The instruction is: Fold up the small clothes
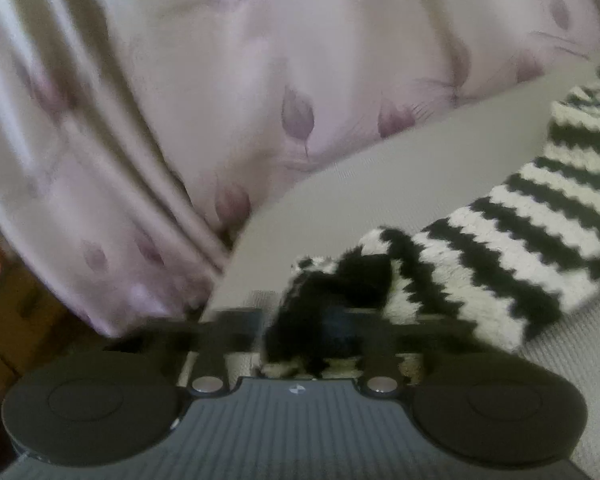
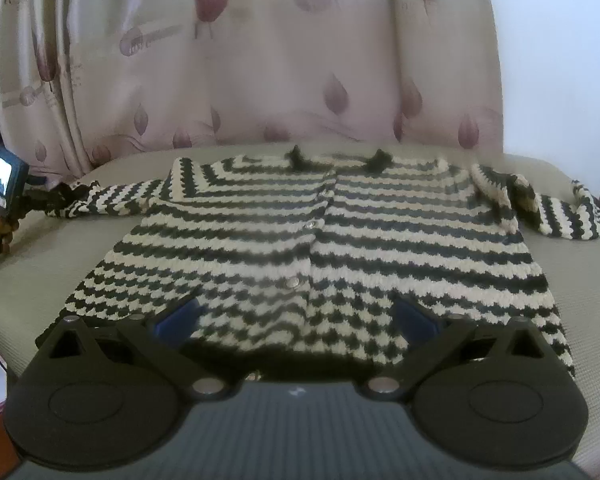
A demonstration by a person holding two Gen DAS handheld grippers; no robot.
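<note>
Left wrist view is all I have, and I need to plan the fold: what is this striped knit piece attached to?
Observer: It is one sleeve of a black-and-white cardigan that lies flat, buttoned front up, on the grey cushion.
Operator: Where is the other sleeve?
Observer: The far sleeve lies out to the opposite side, rumpled near the shoulder.
Operator: And the right gripper?
Observer: The right gripper is over the cardigan's hem, its fingers wide apart with nothing pinched between them.
</note>
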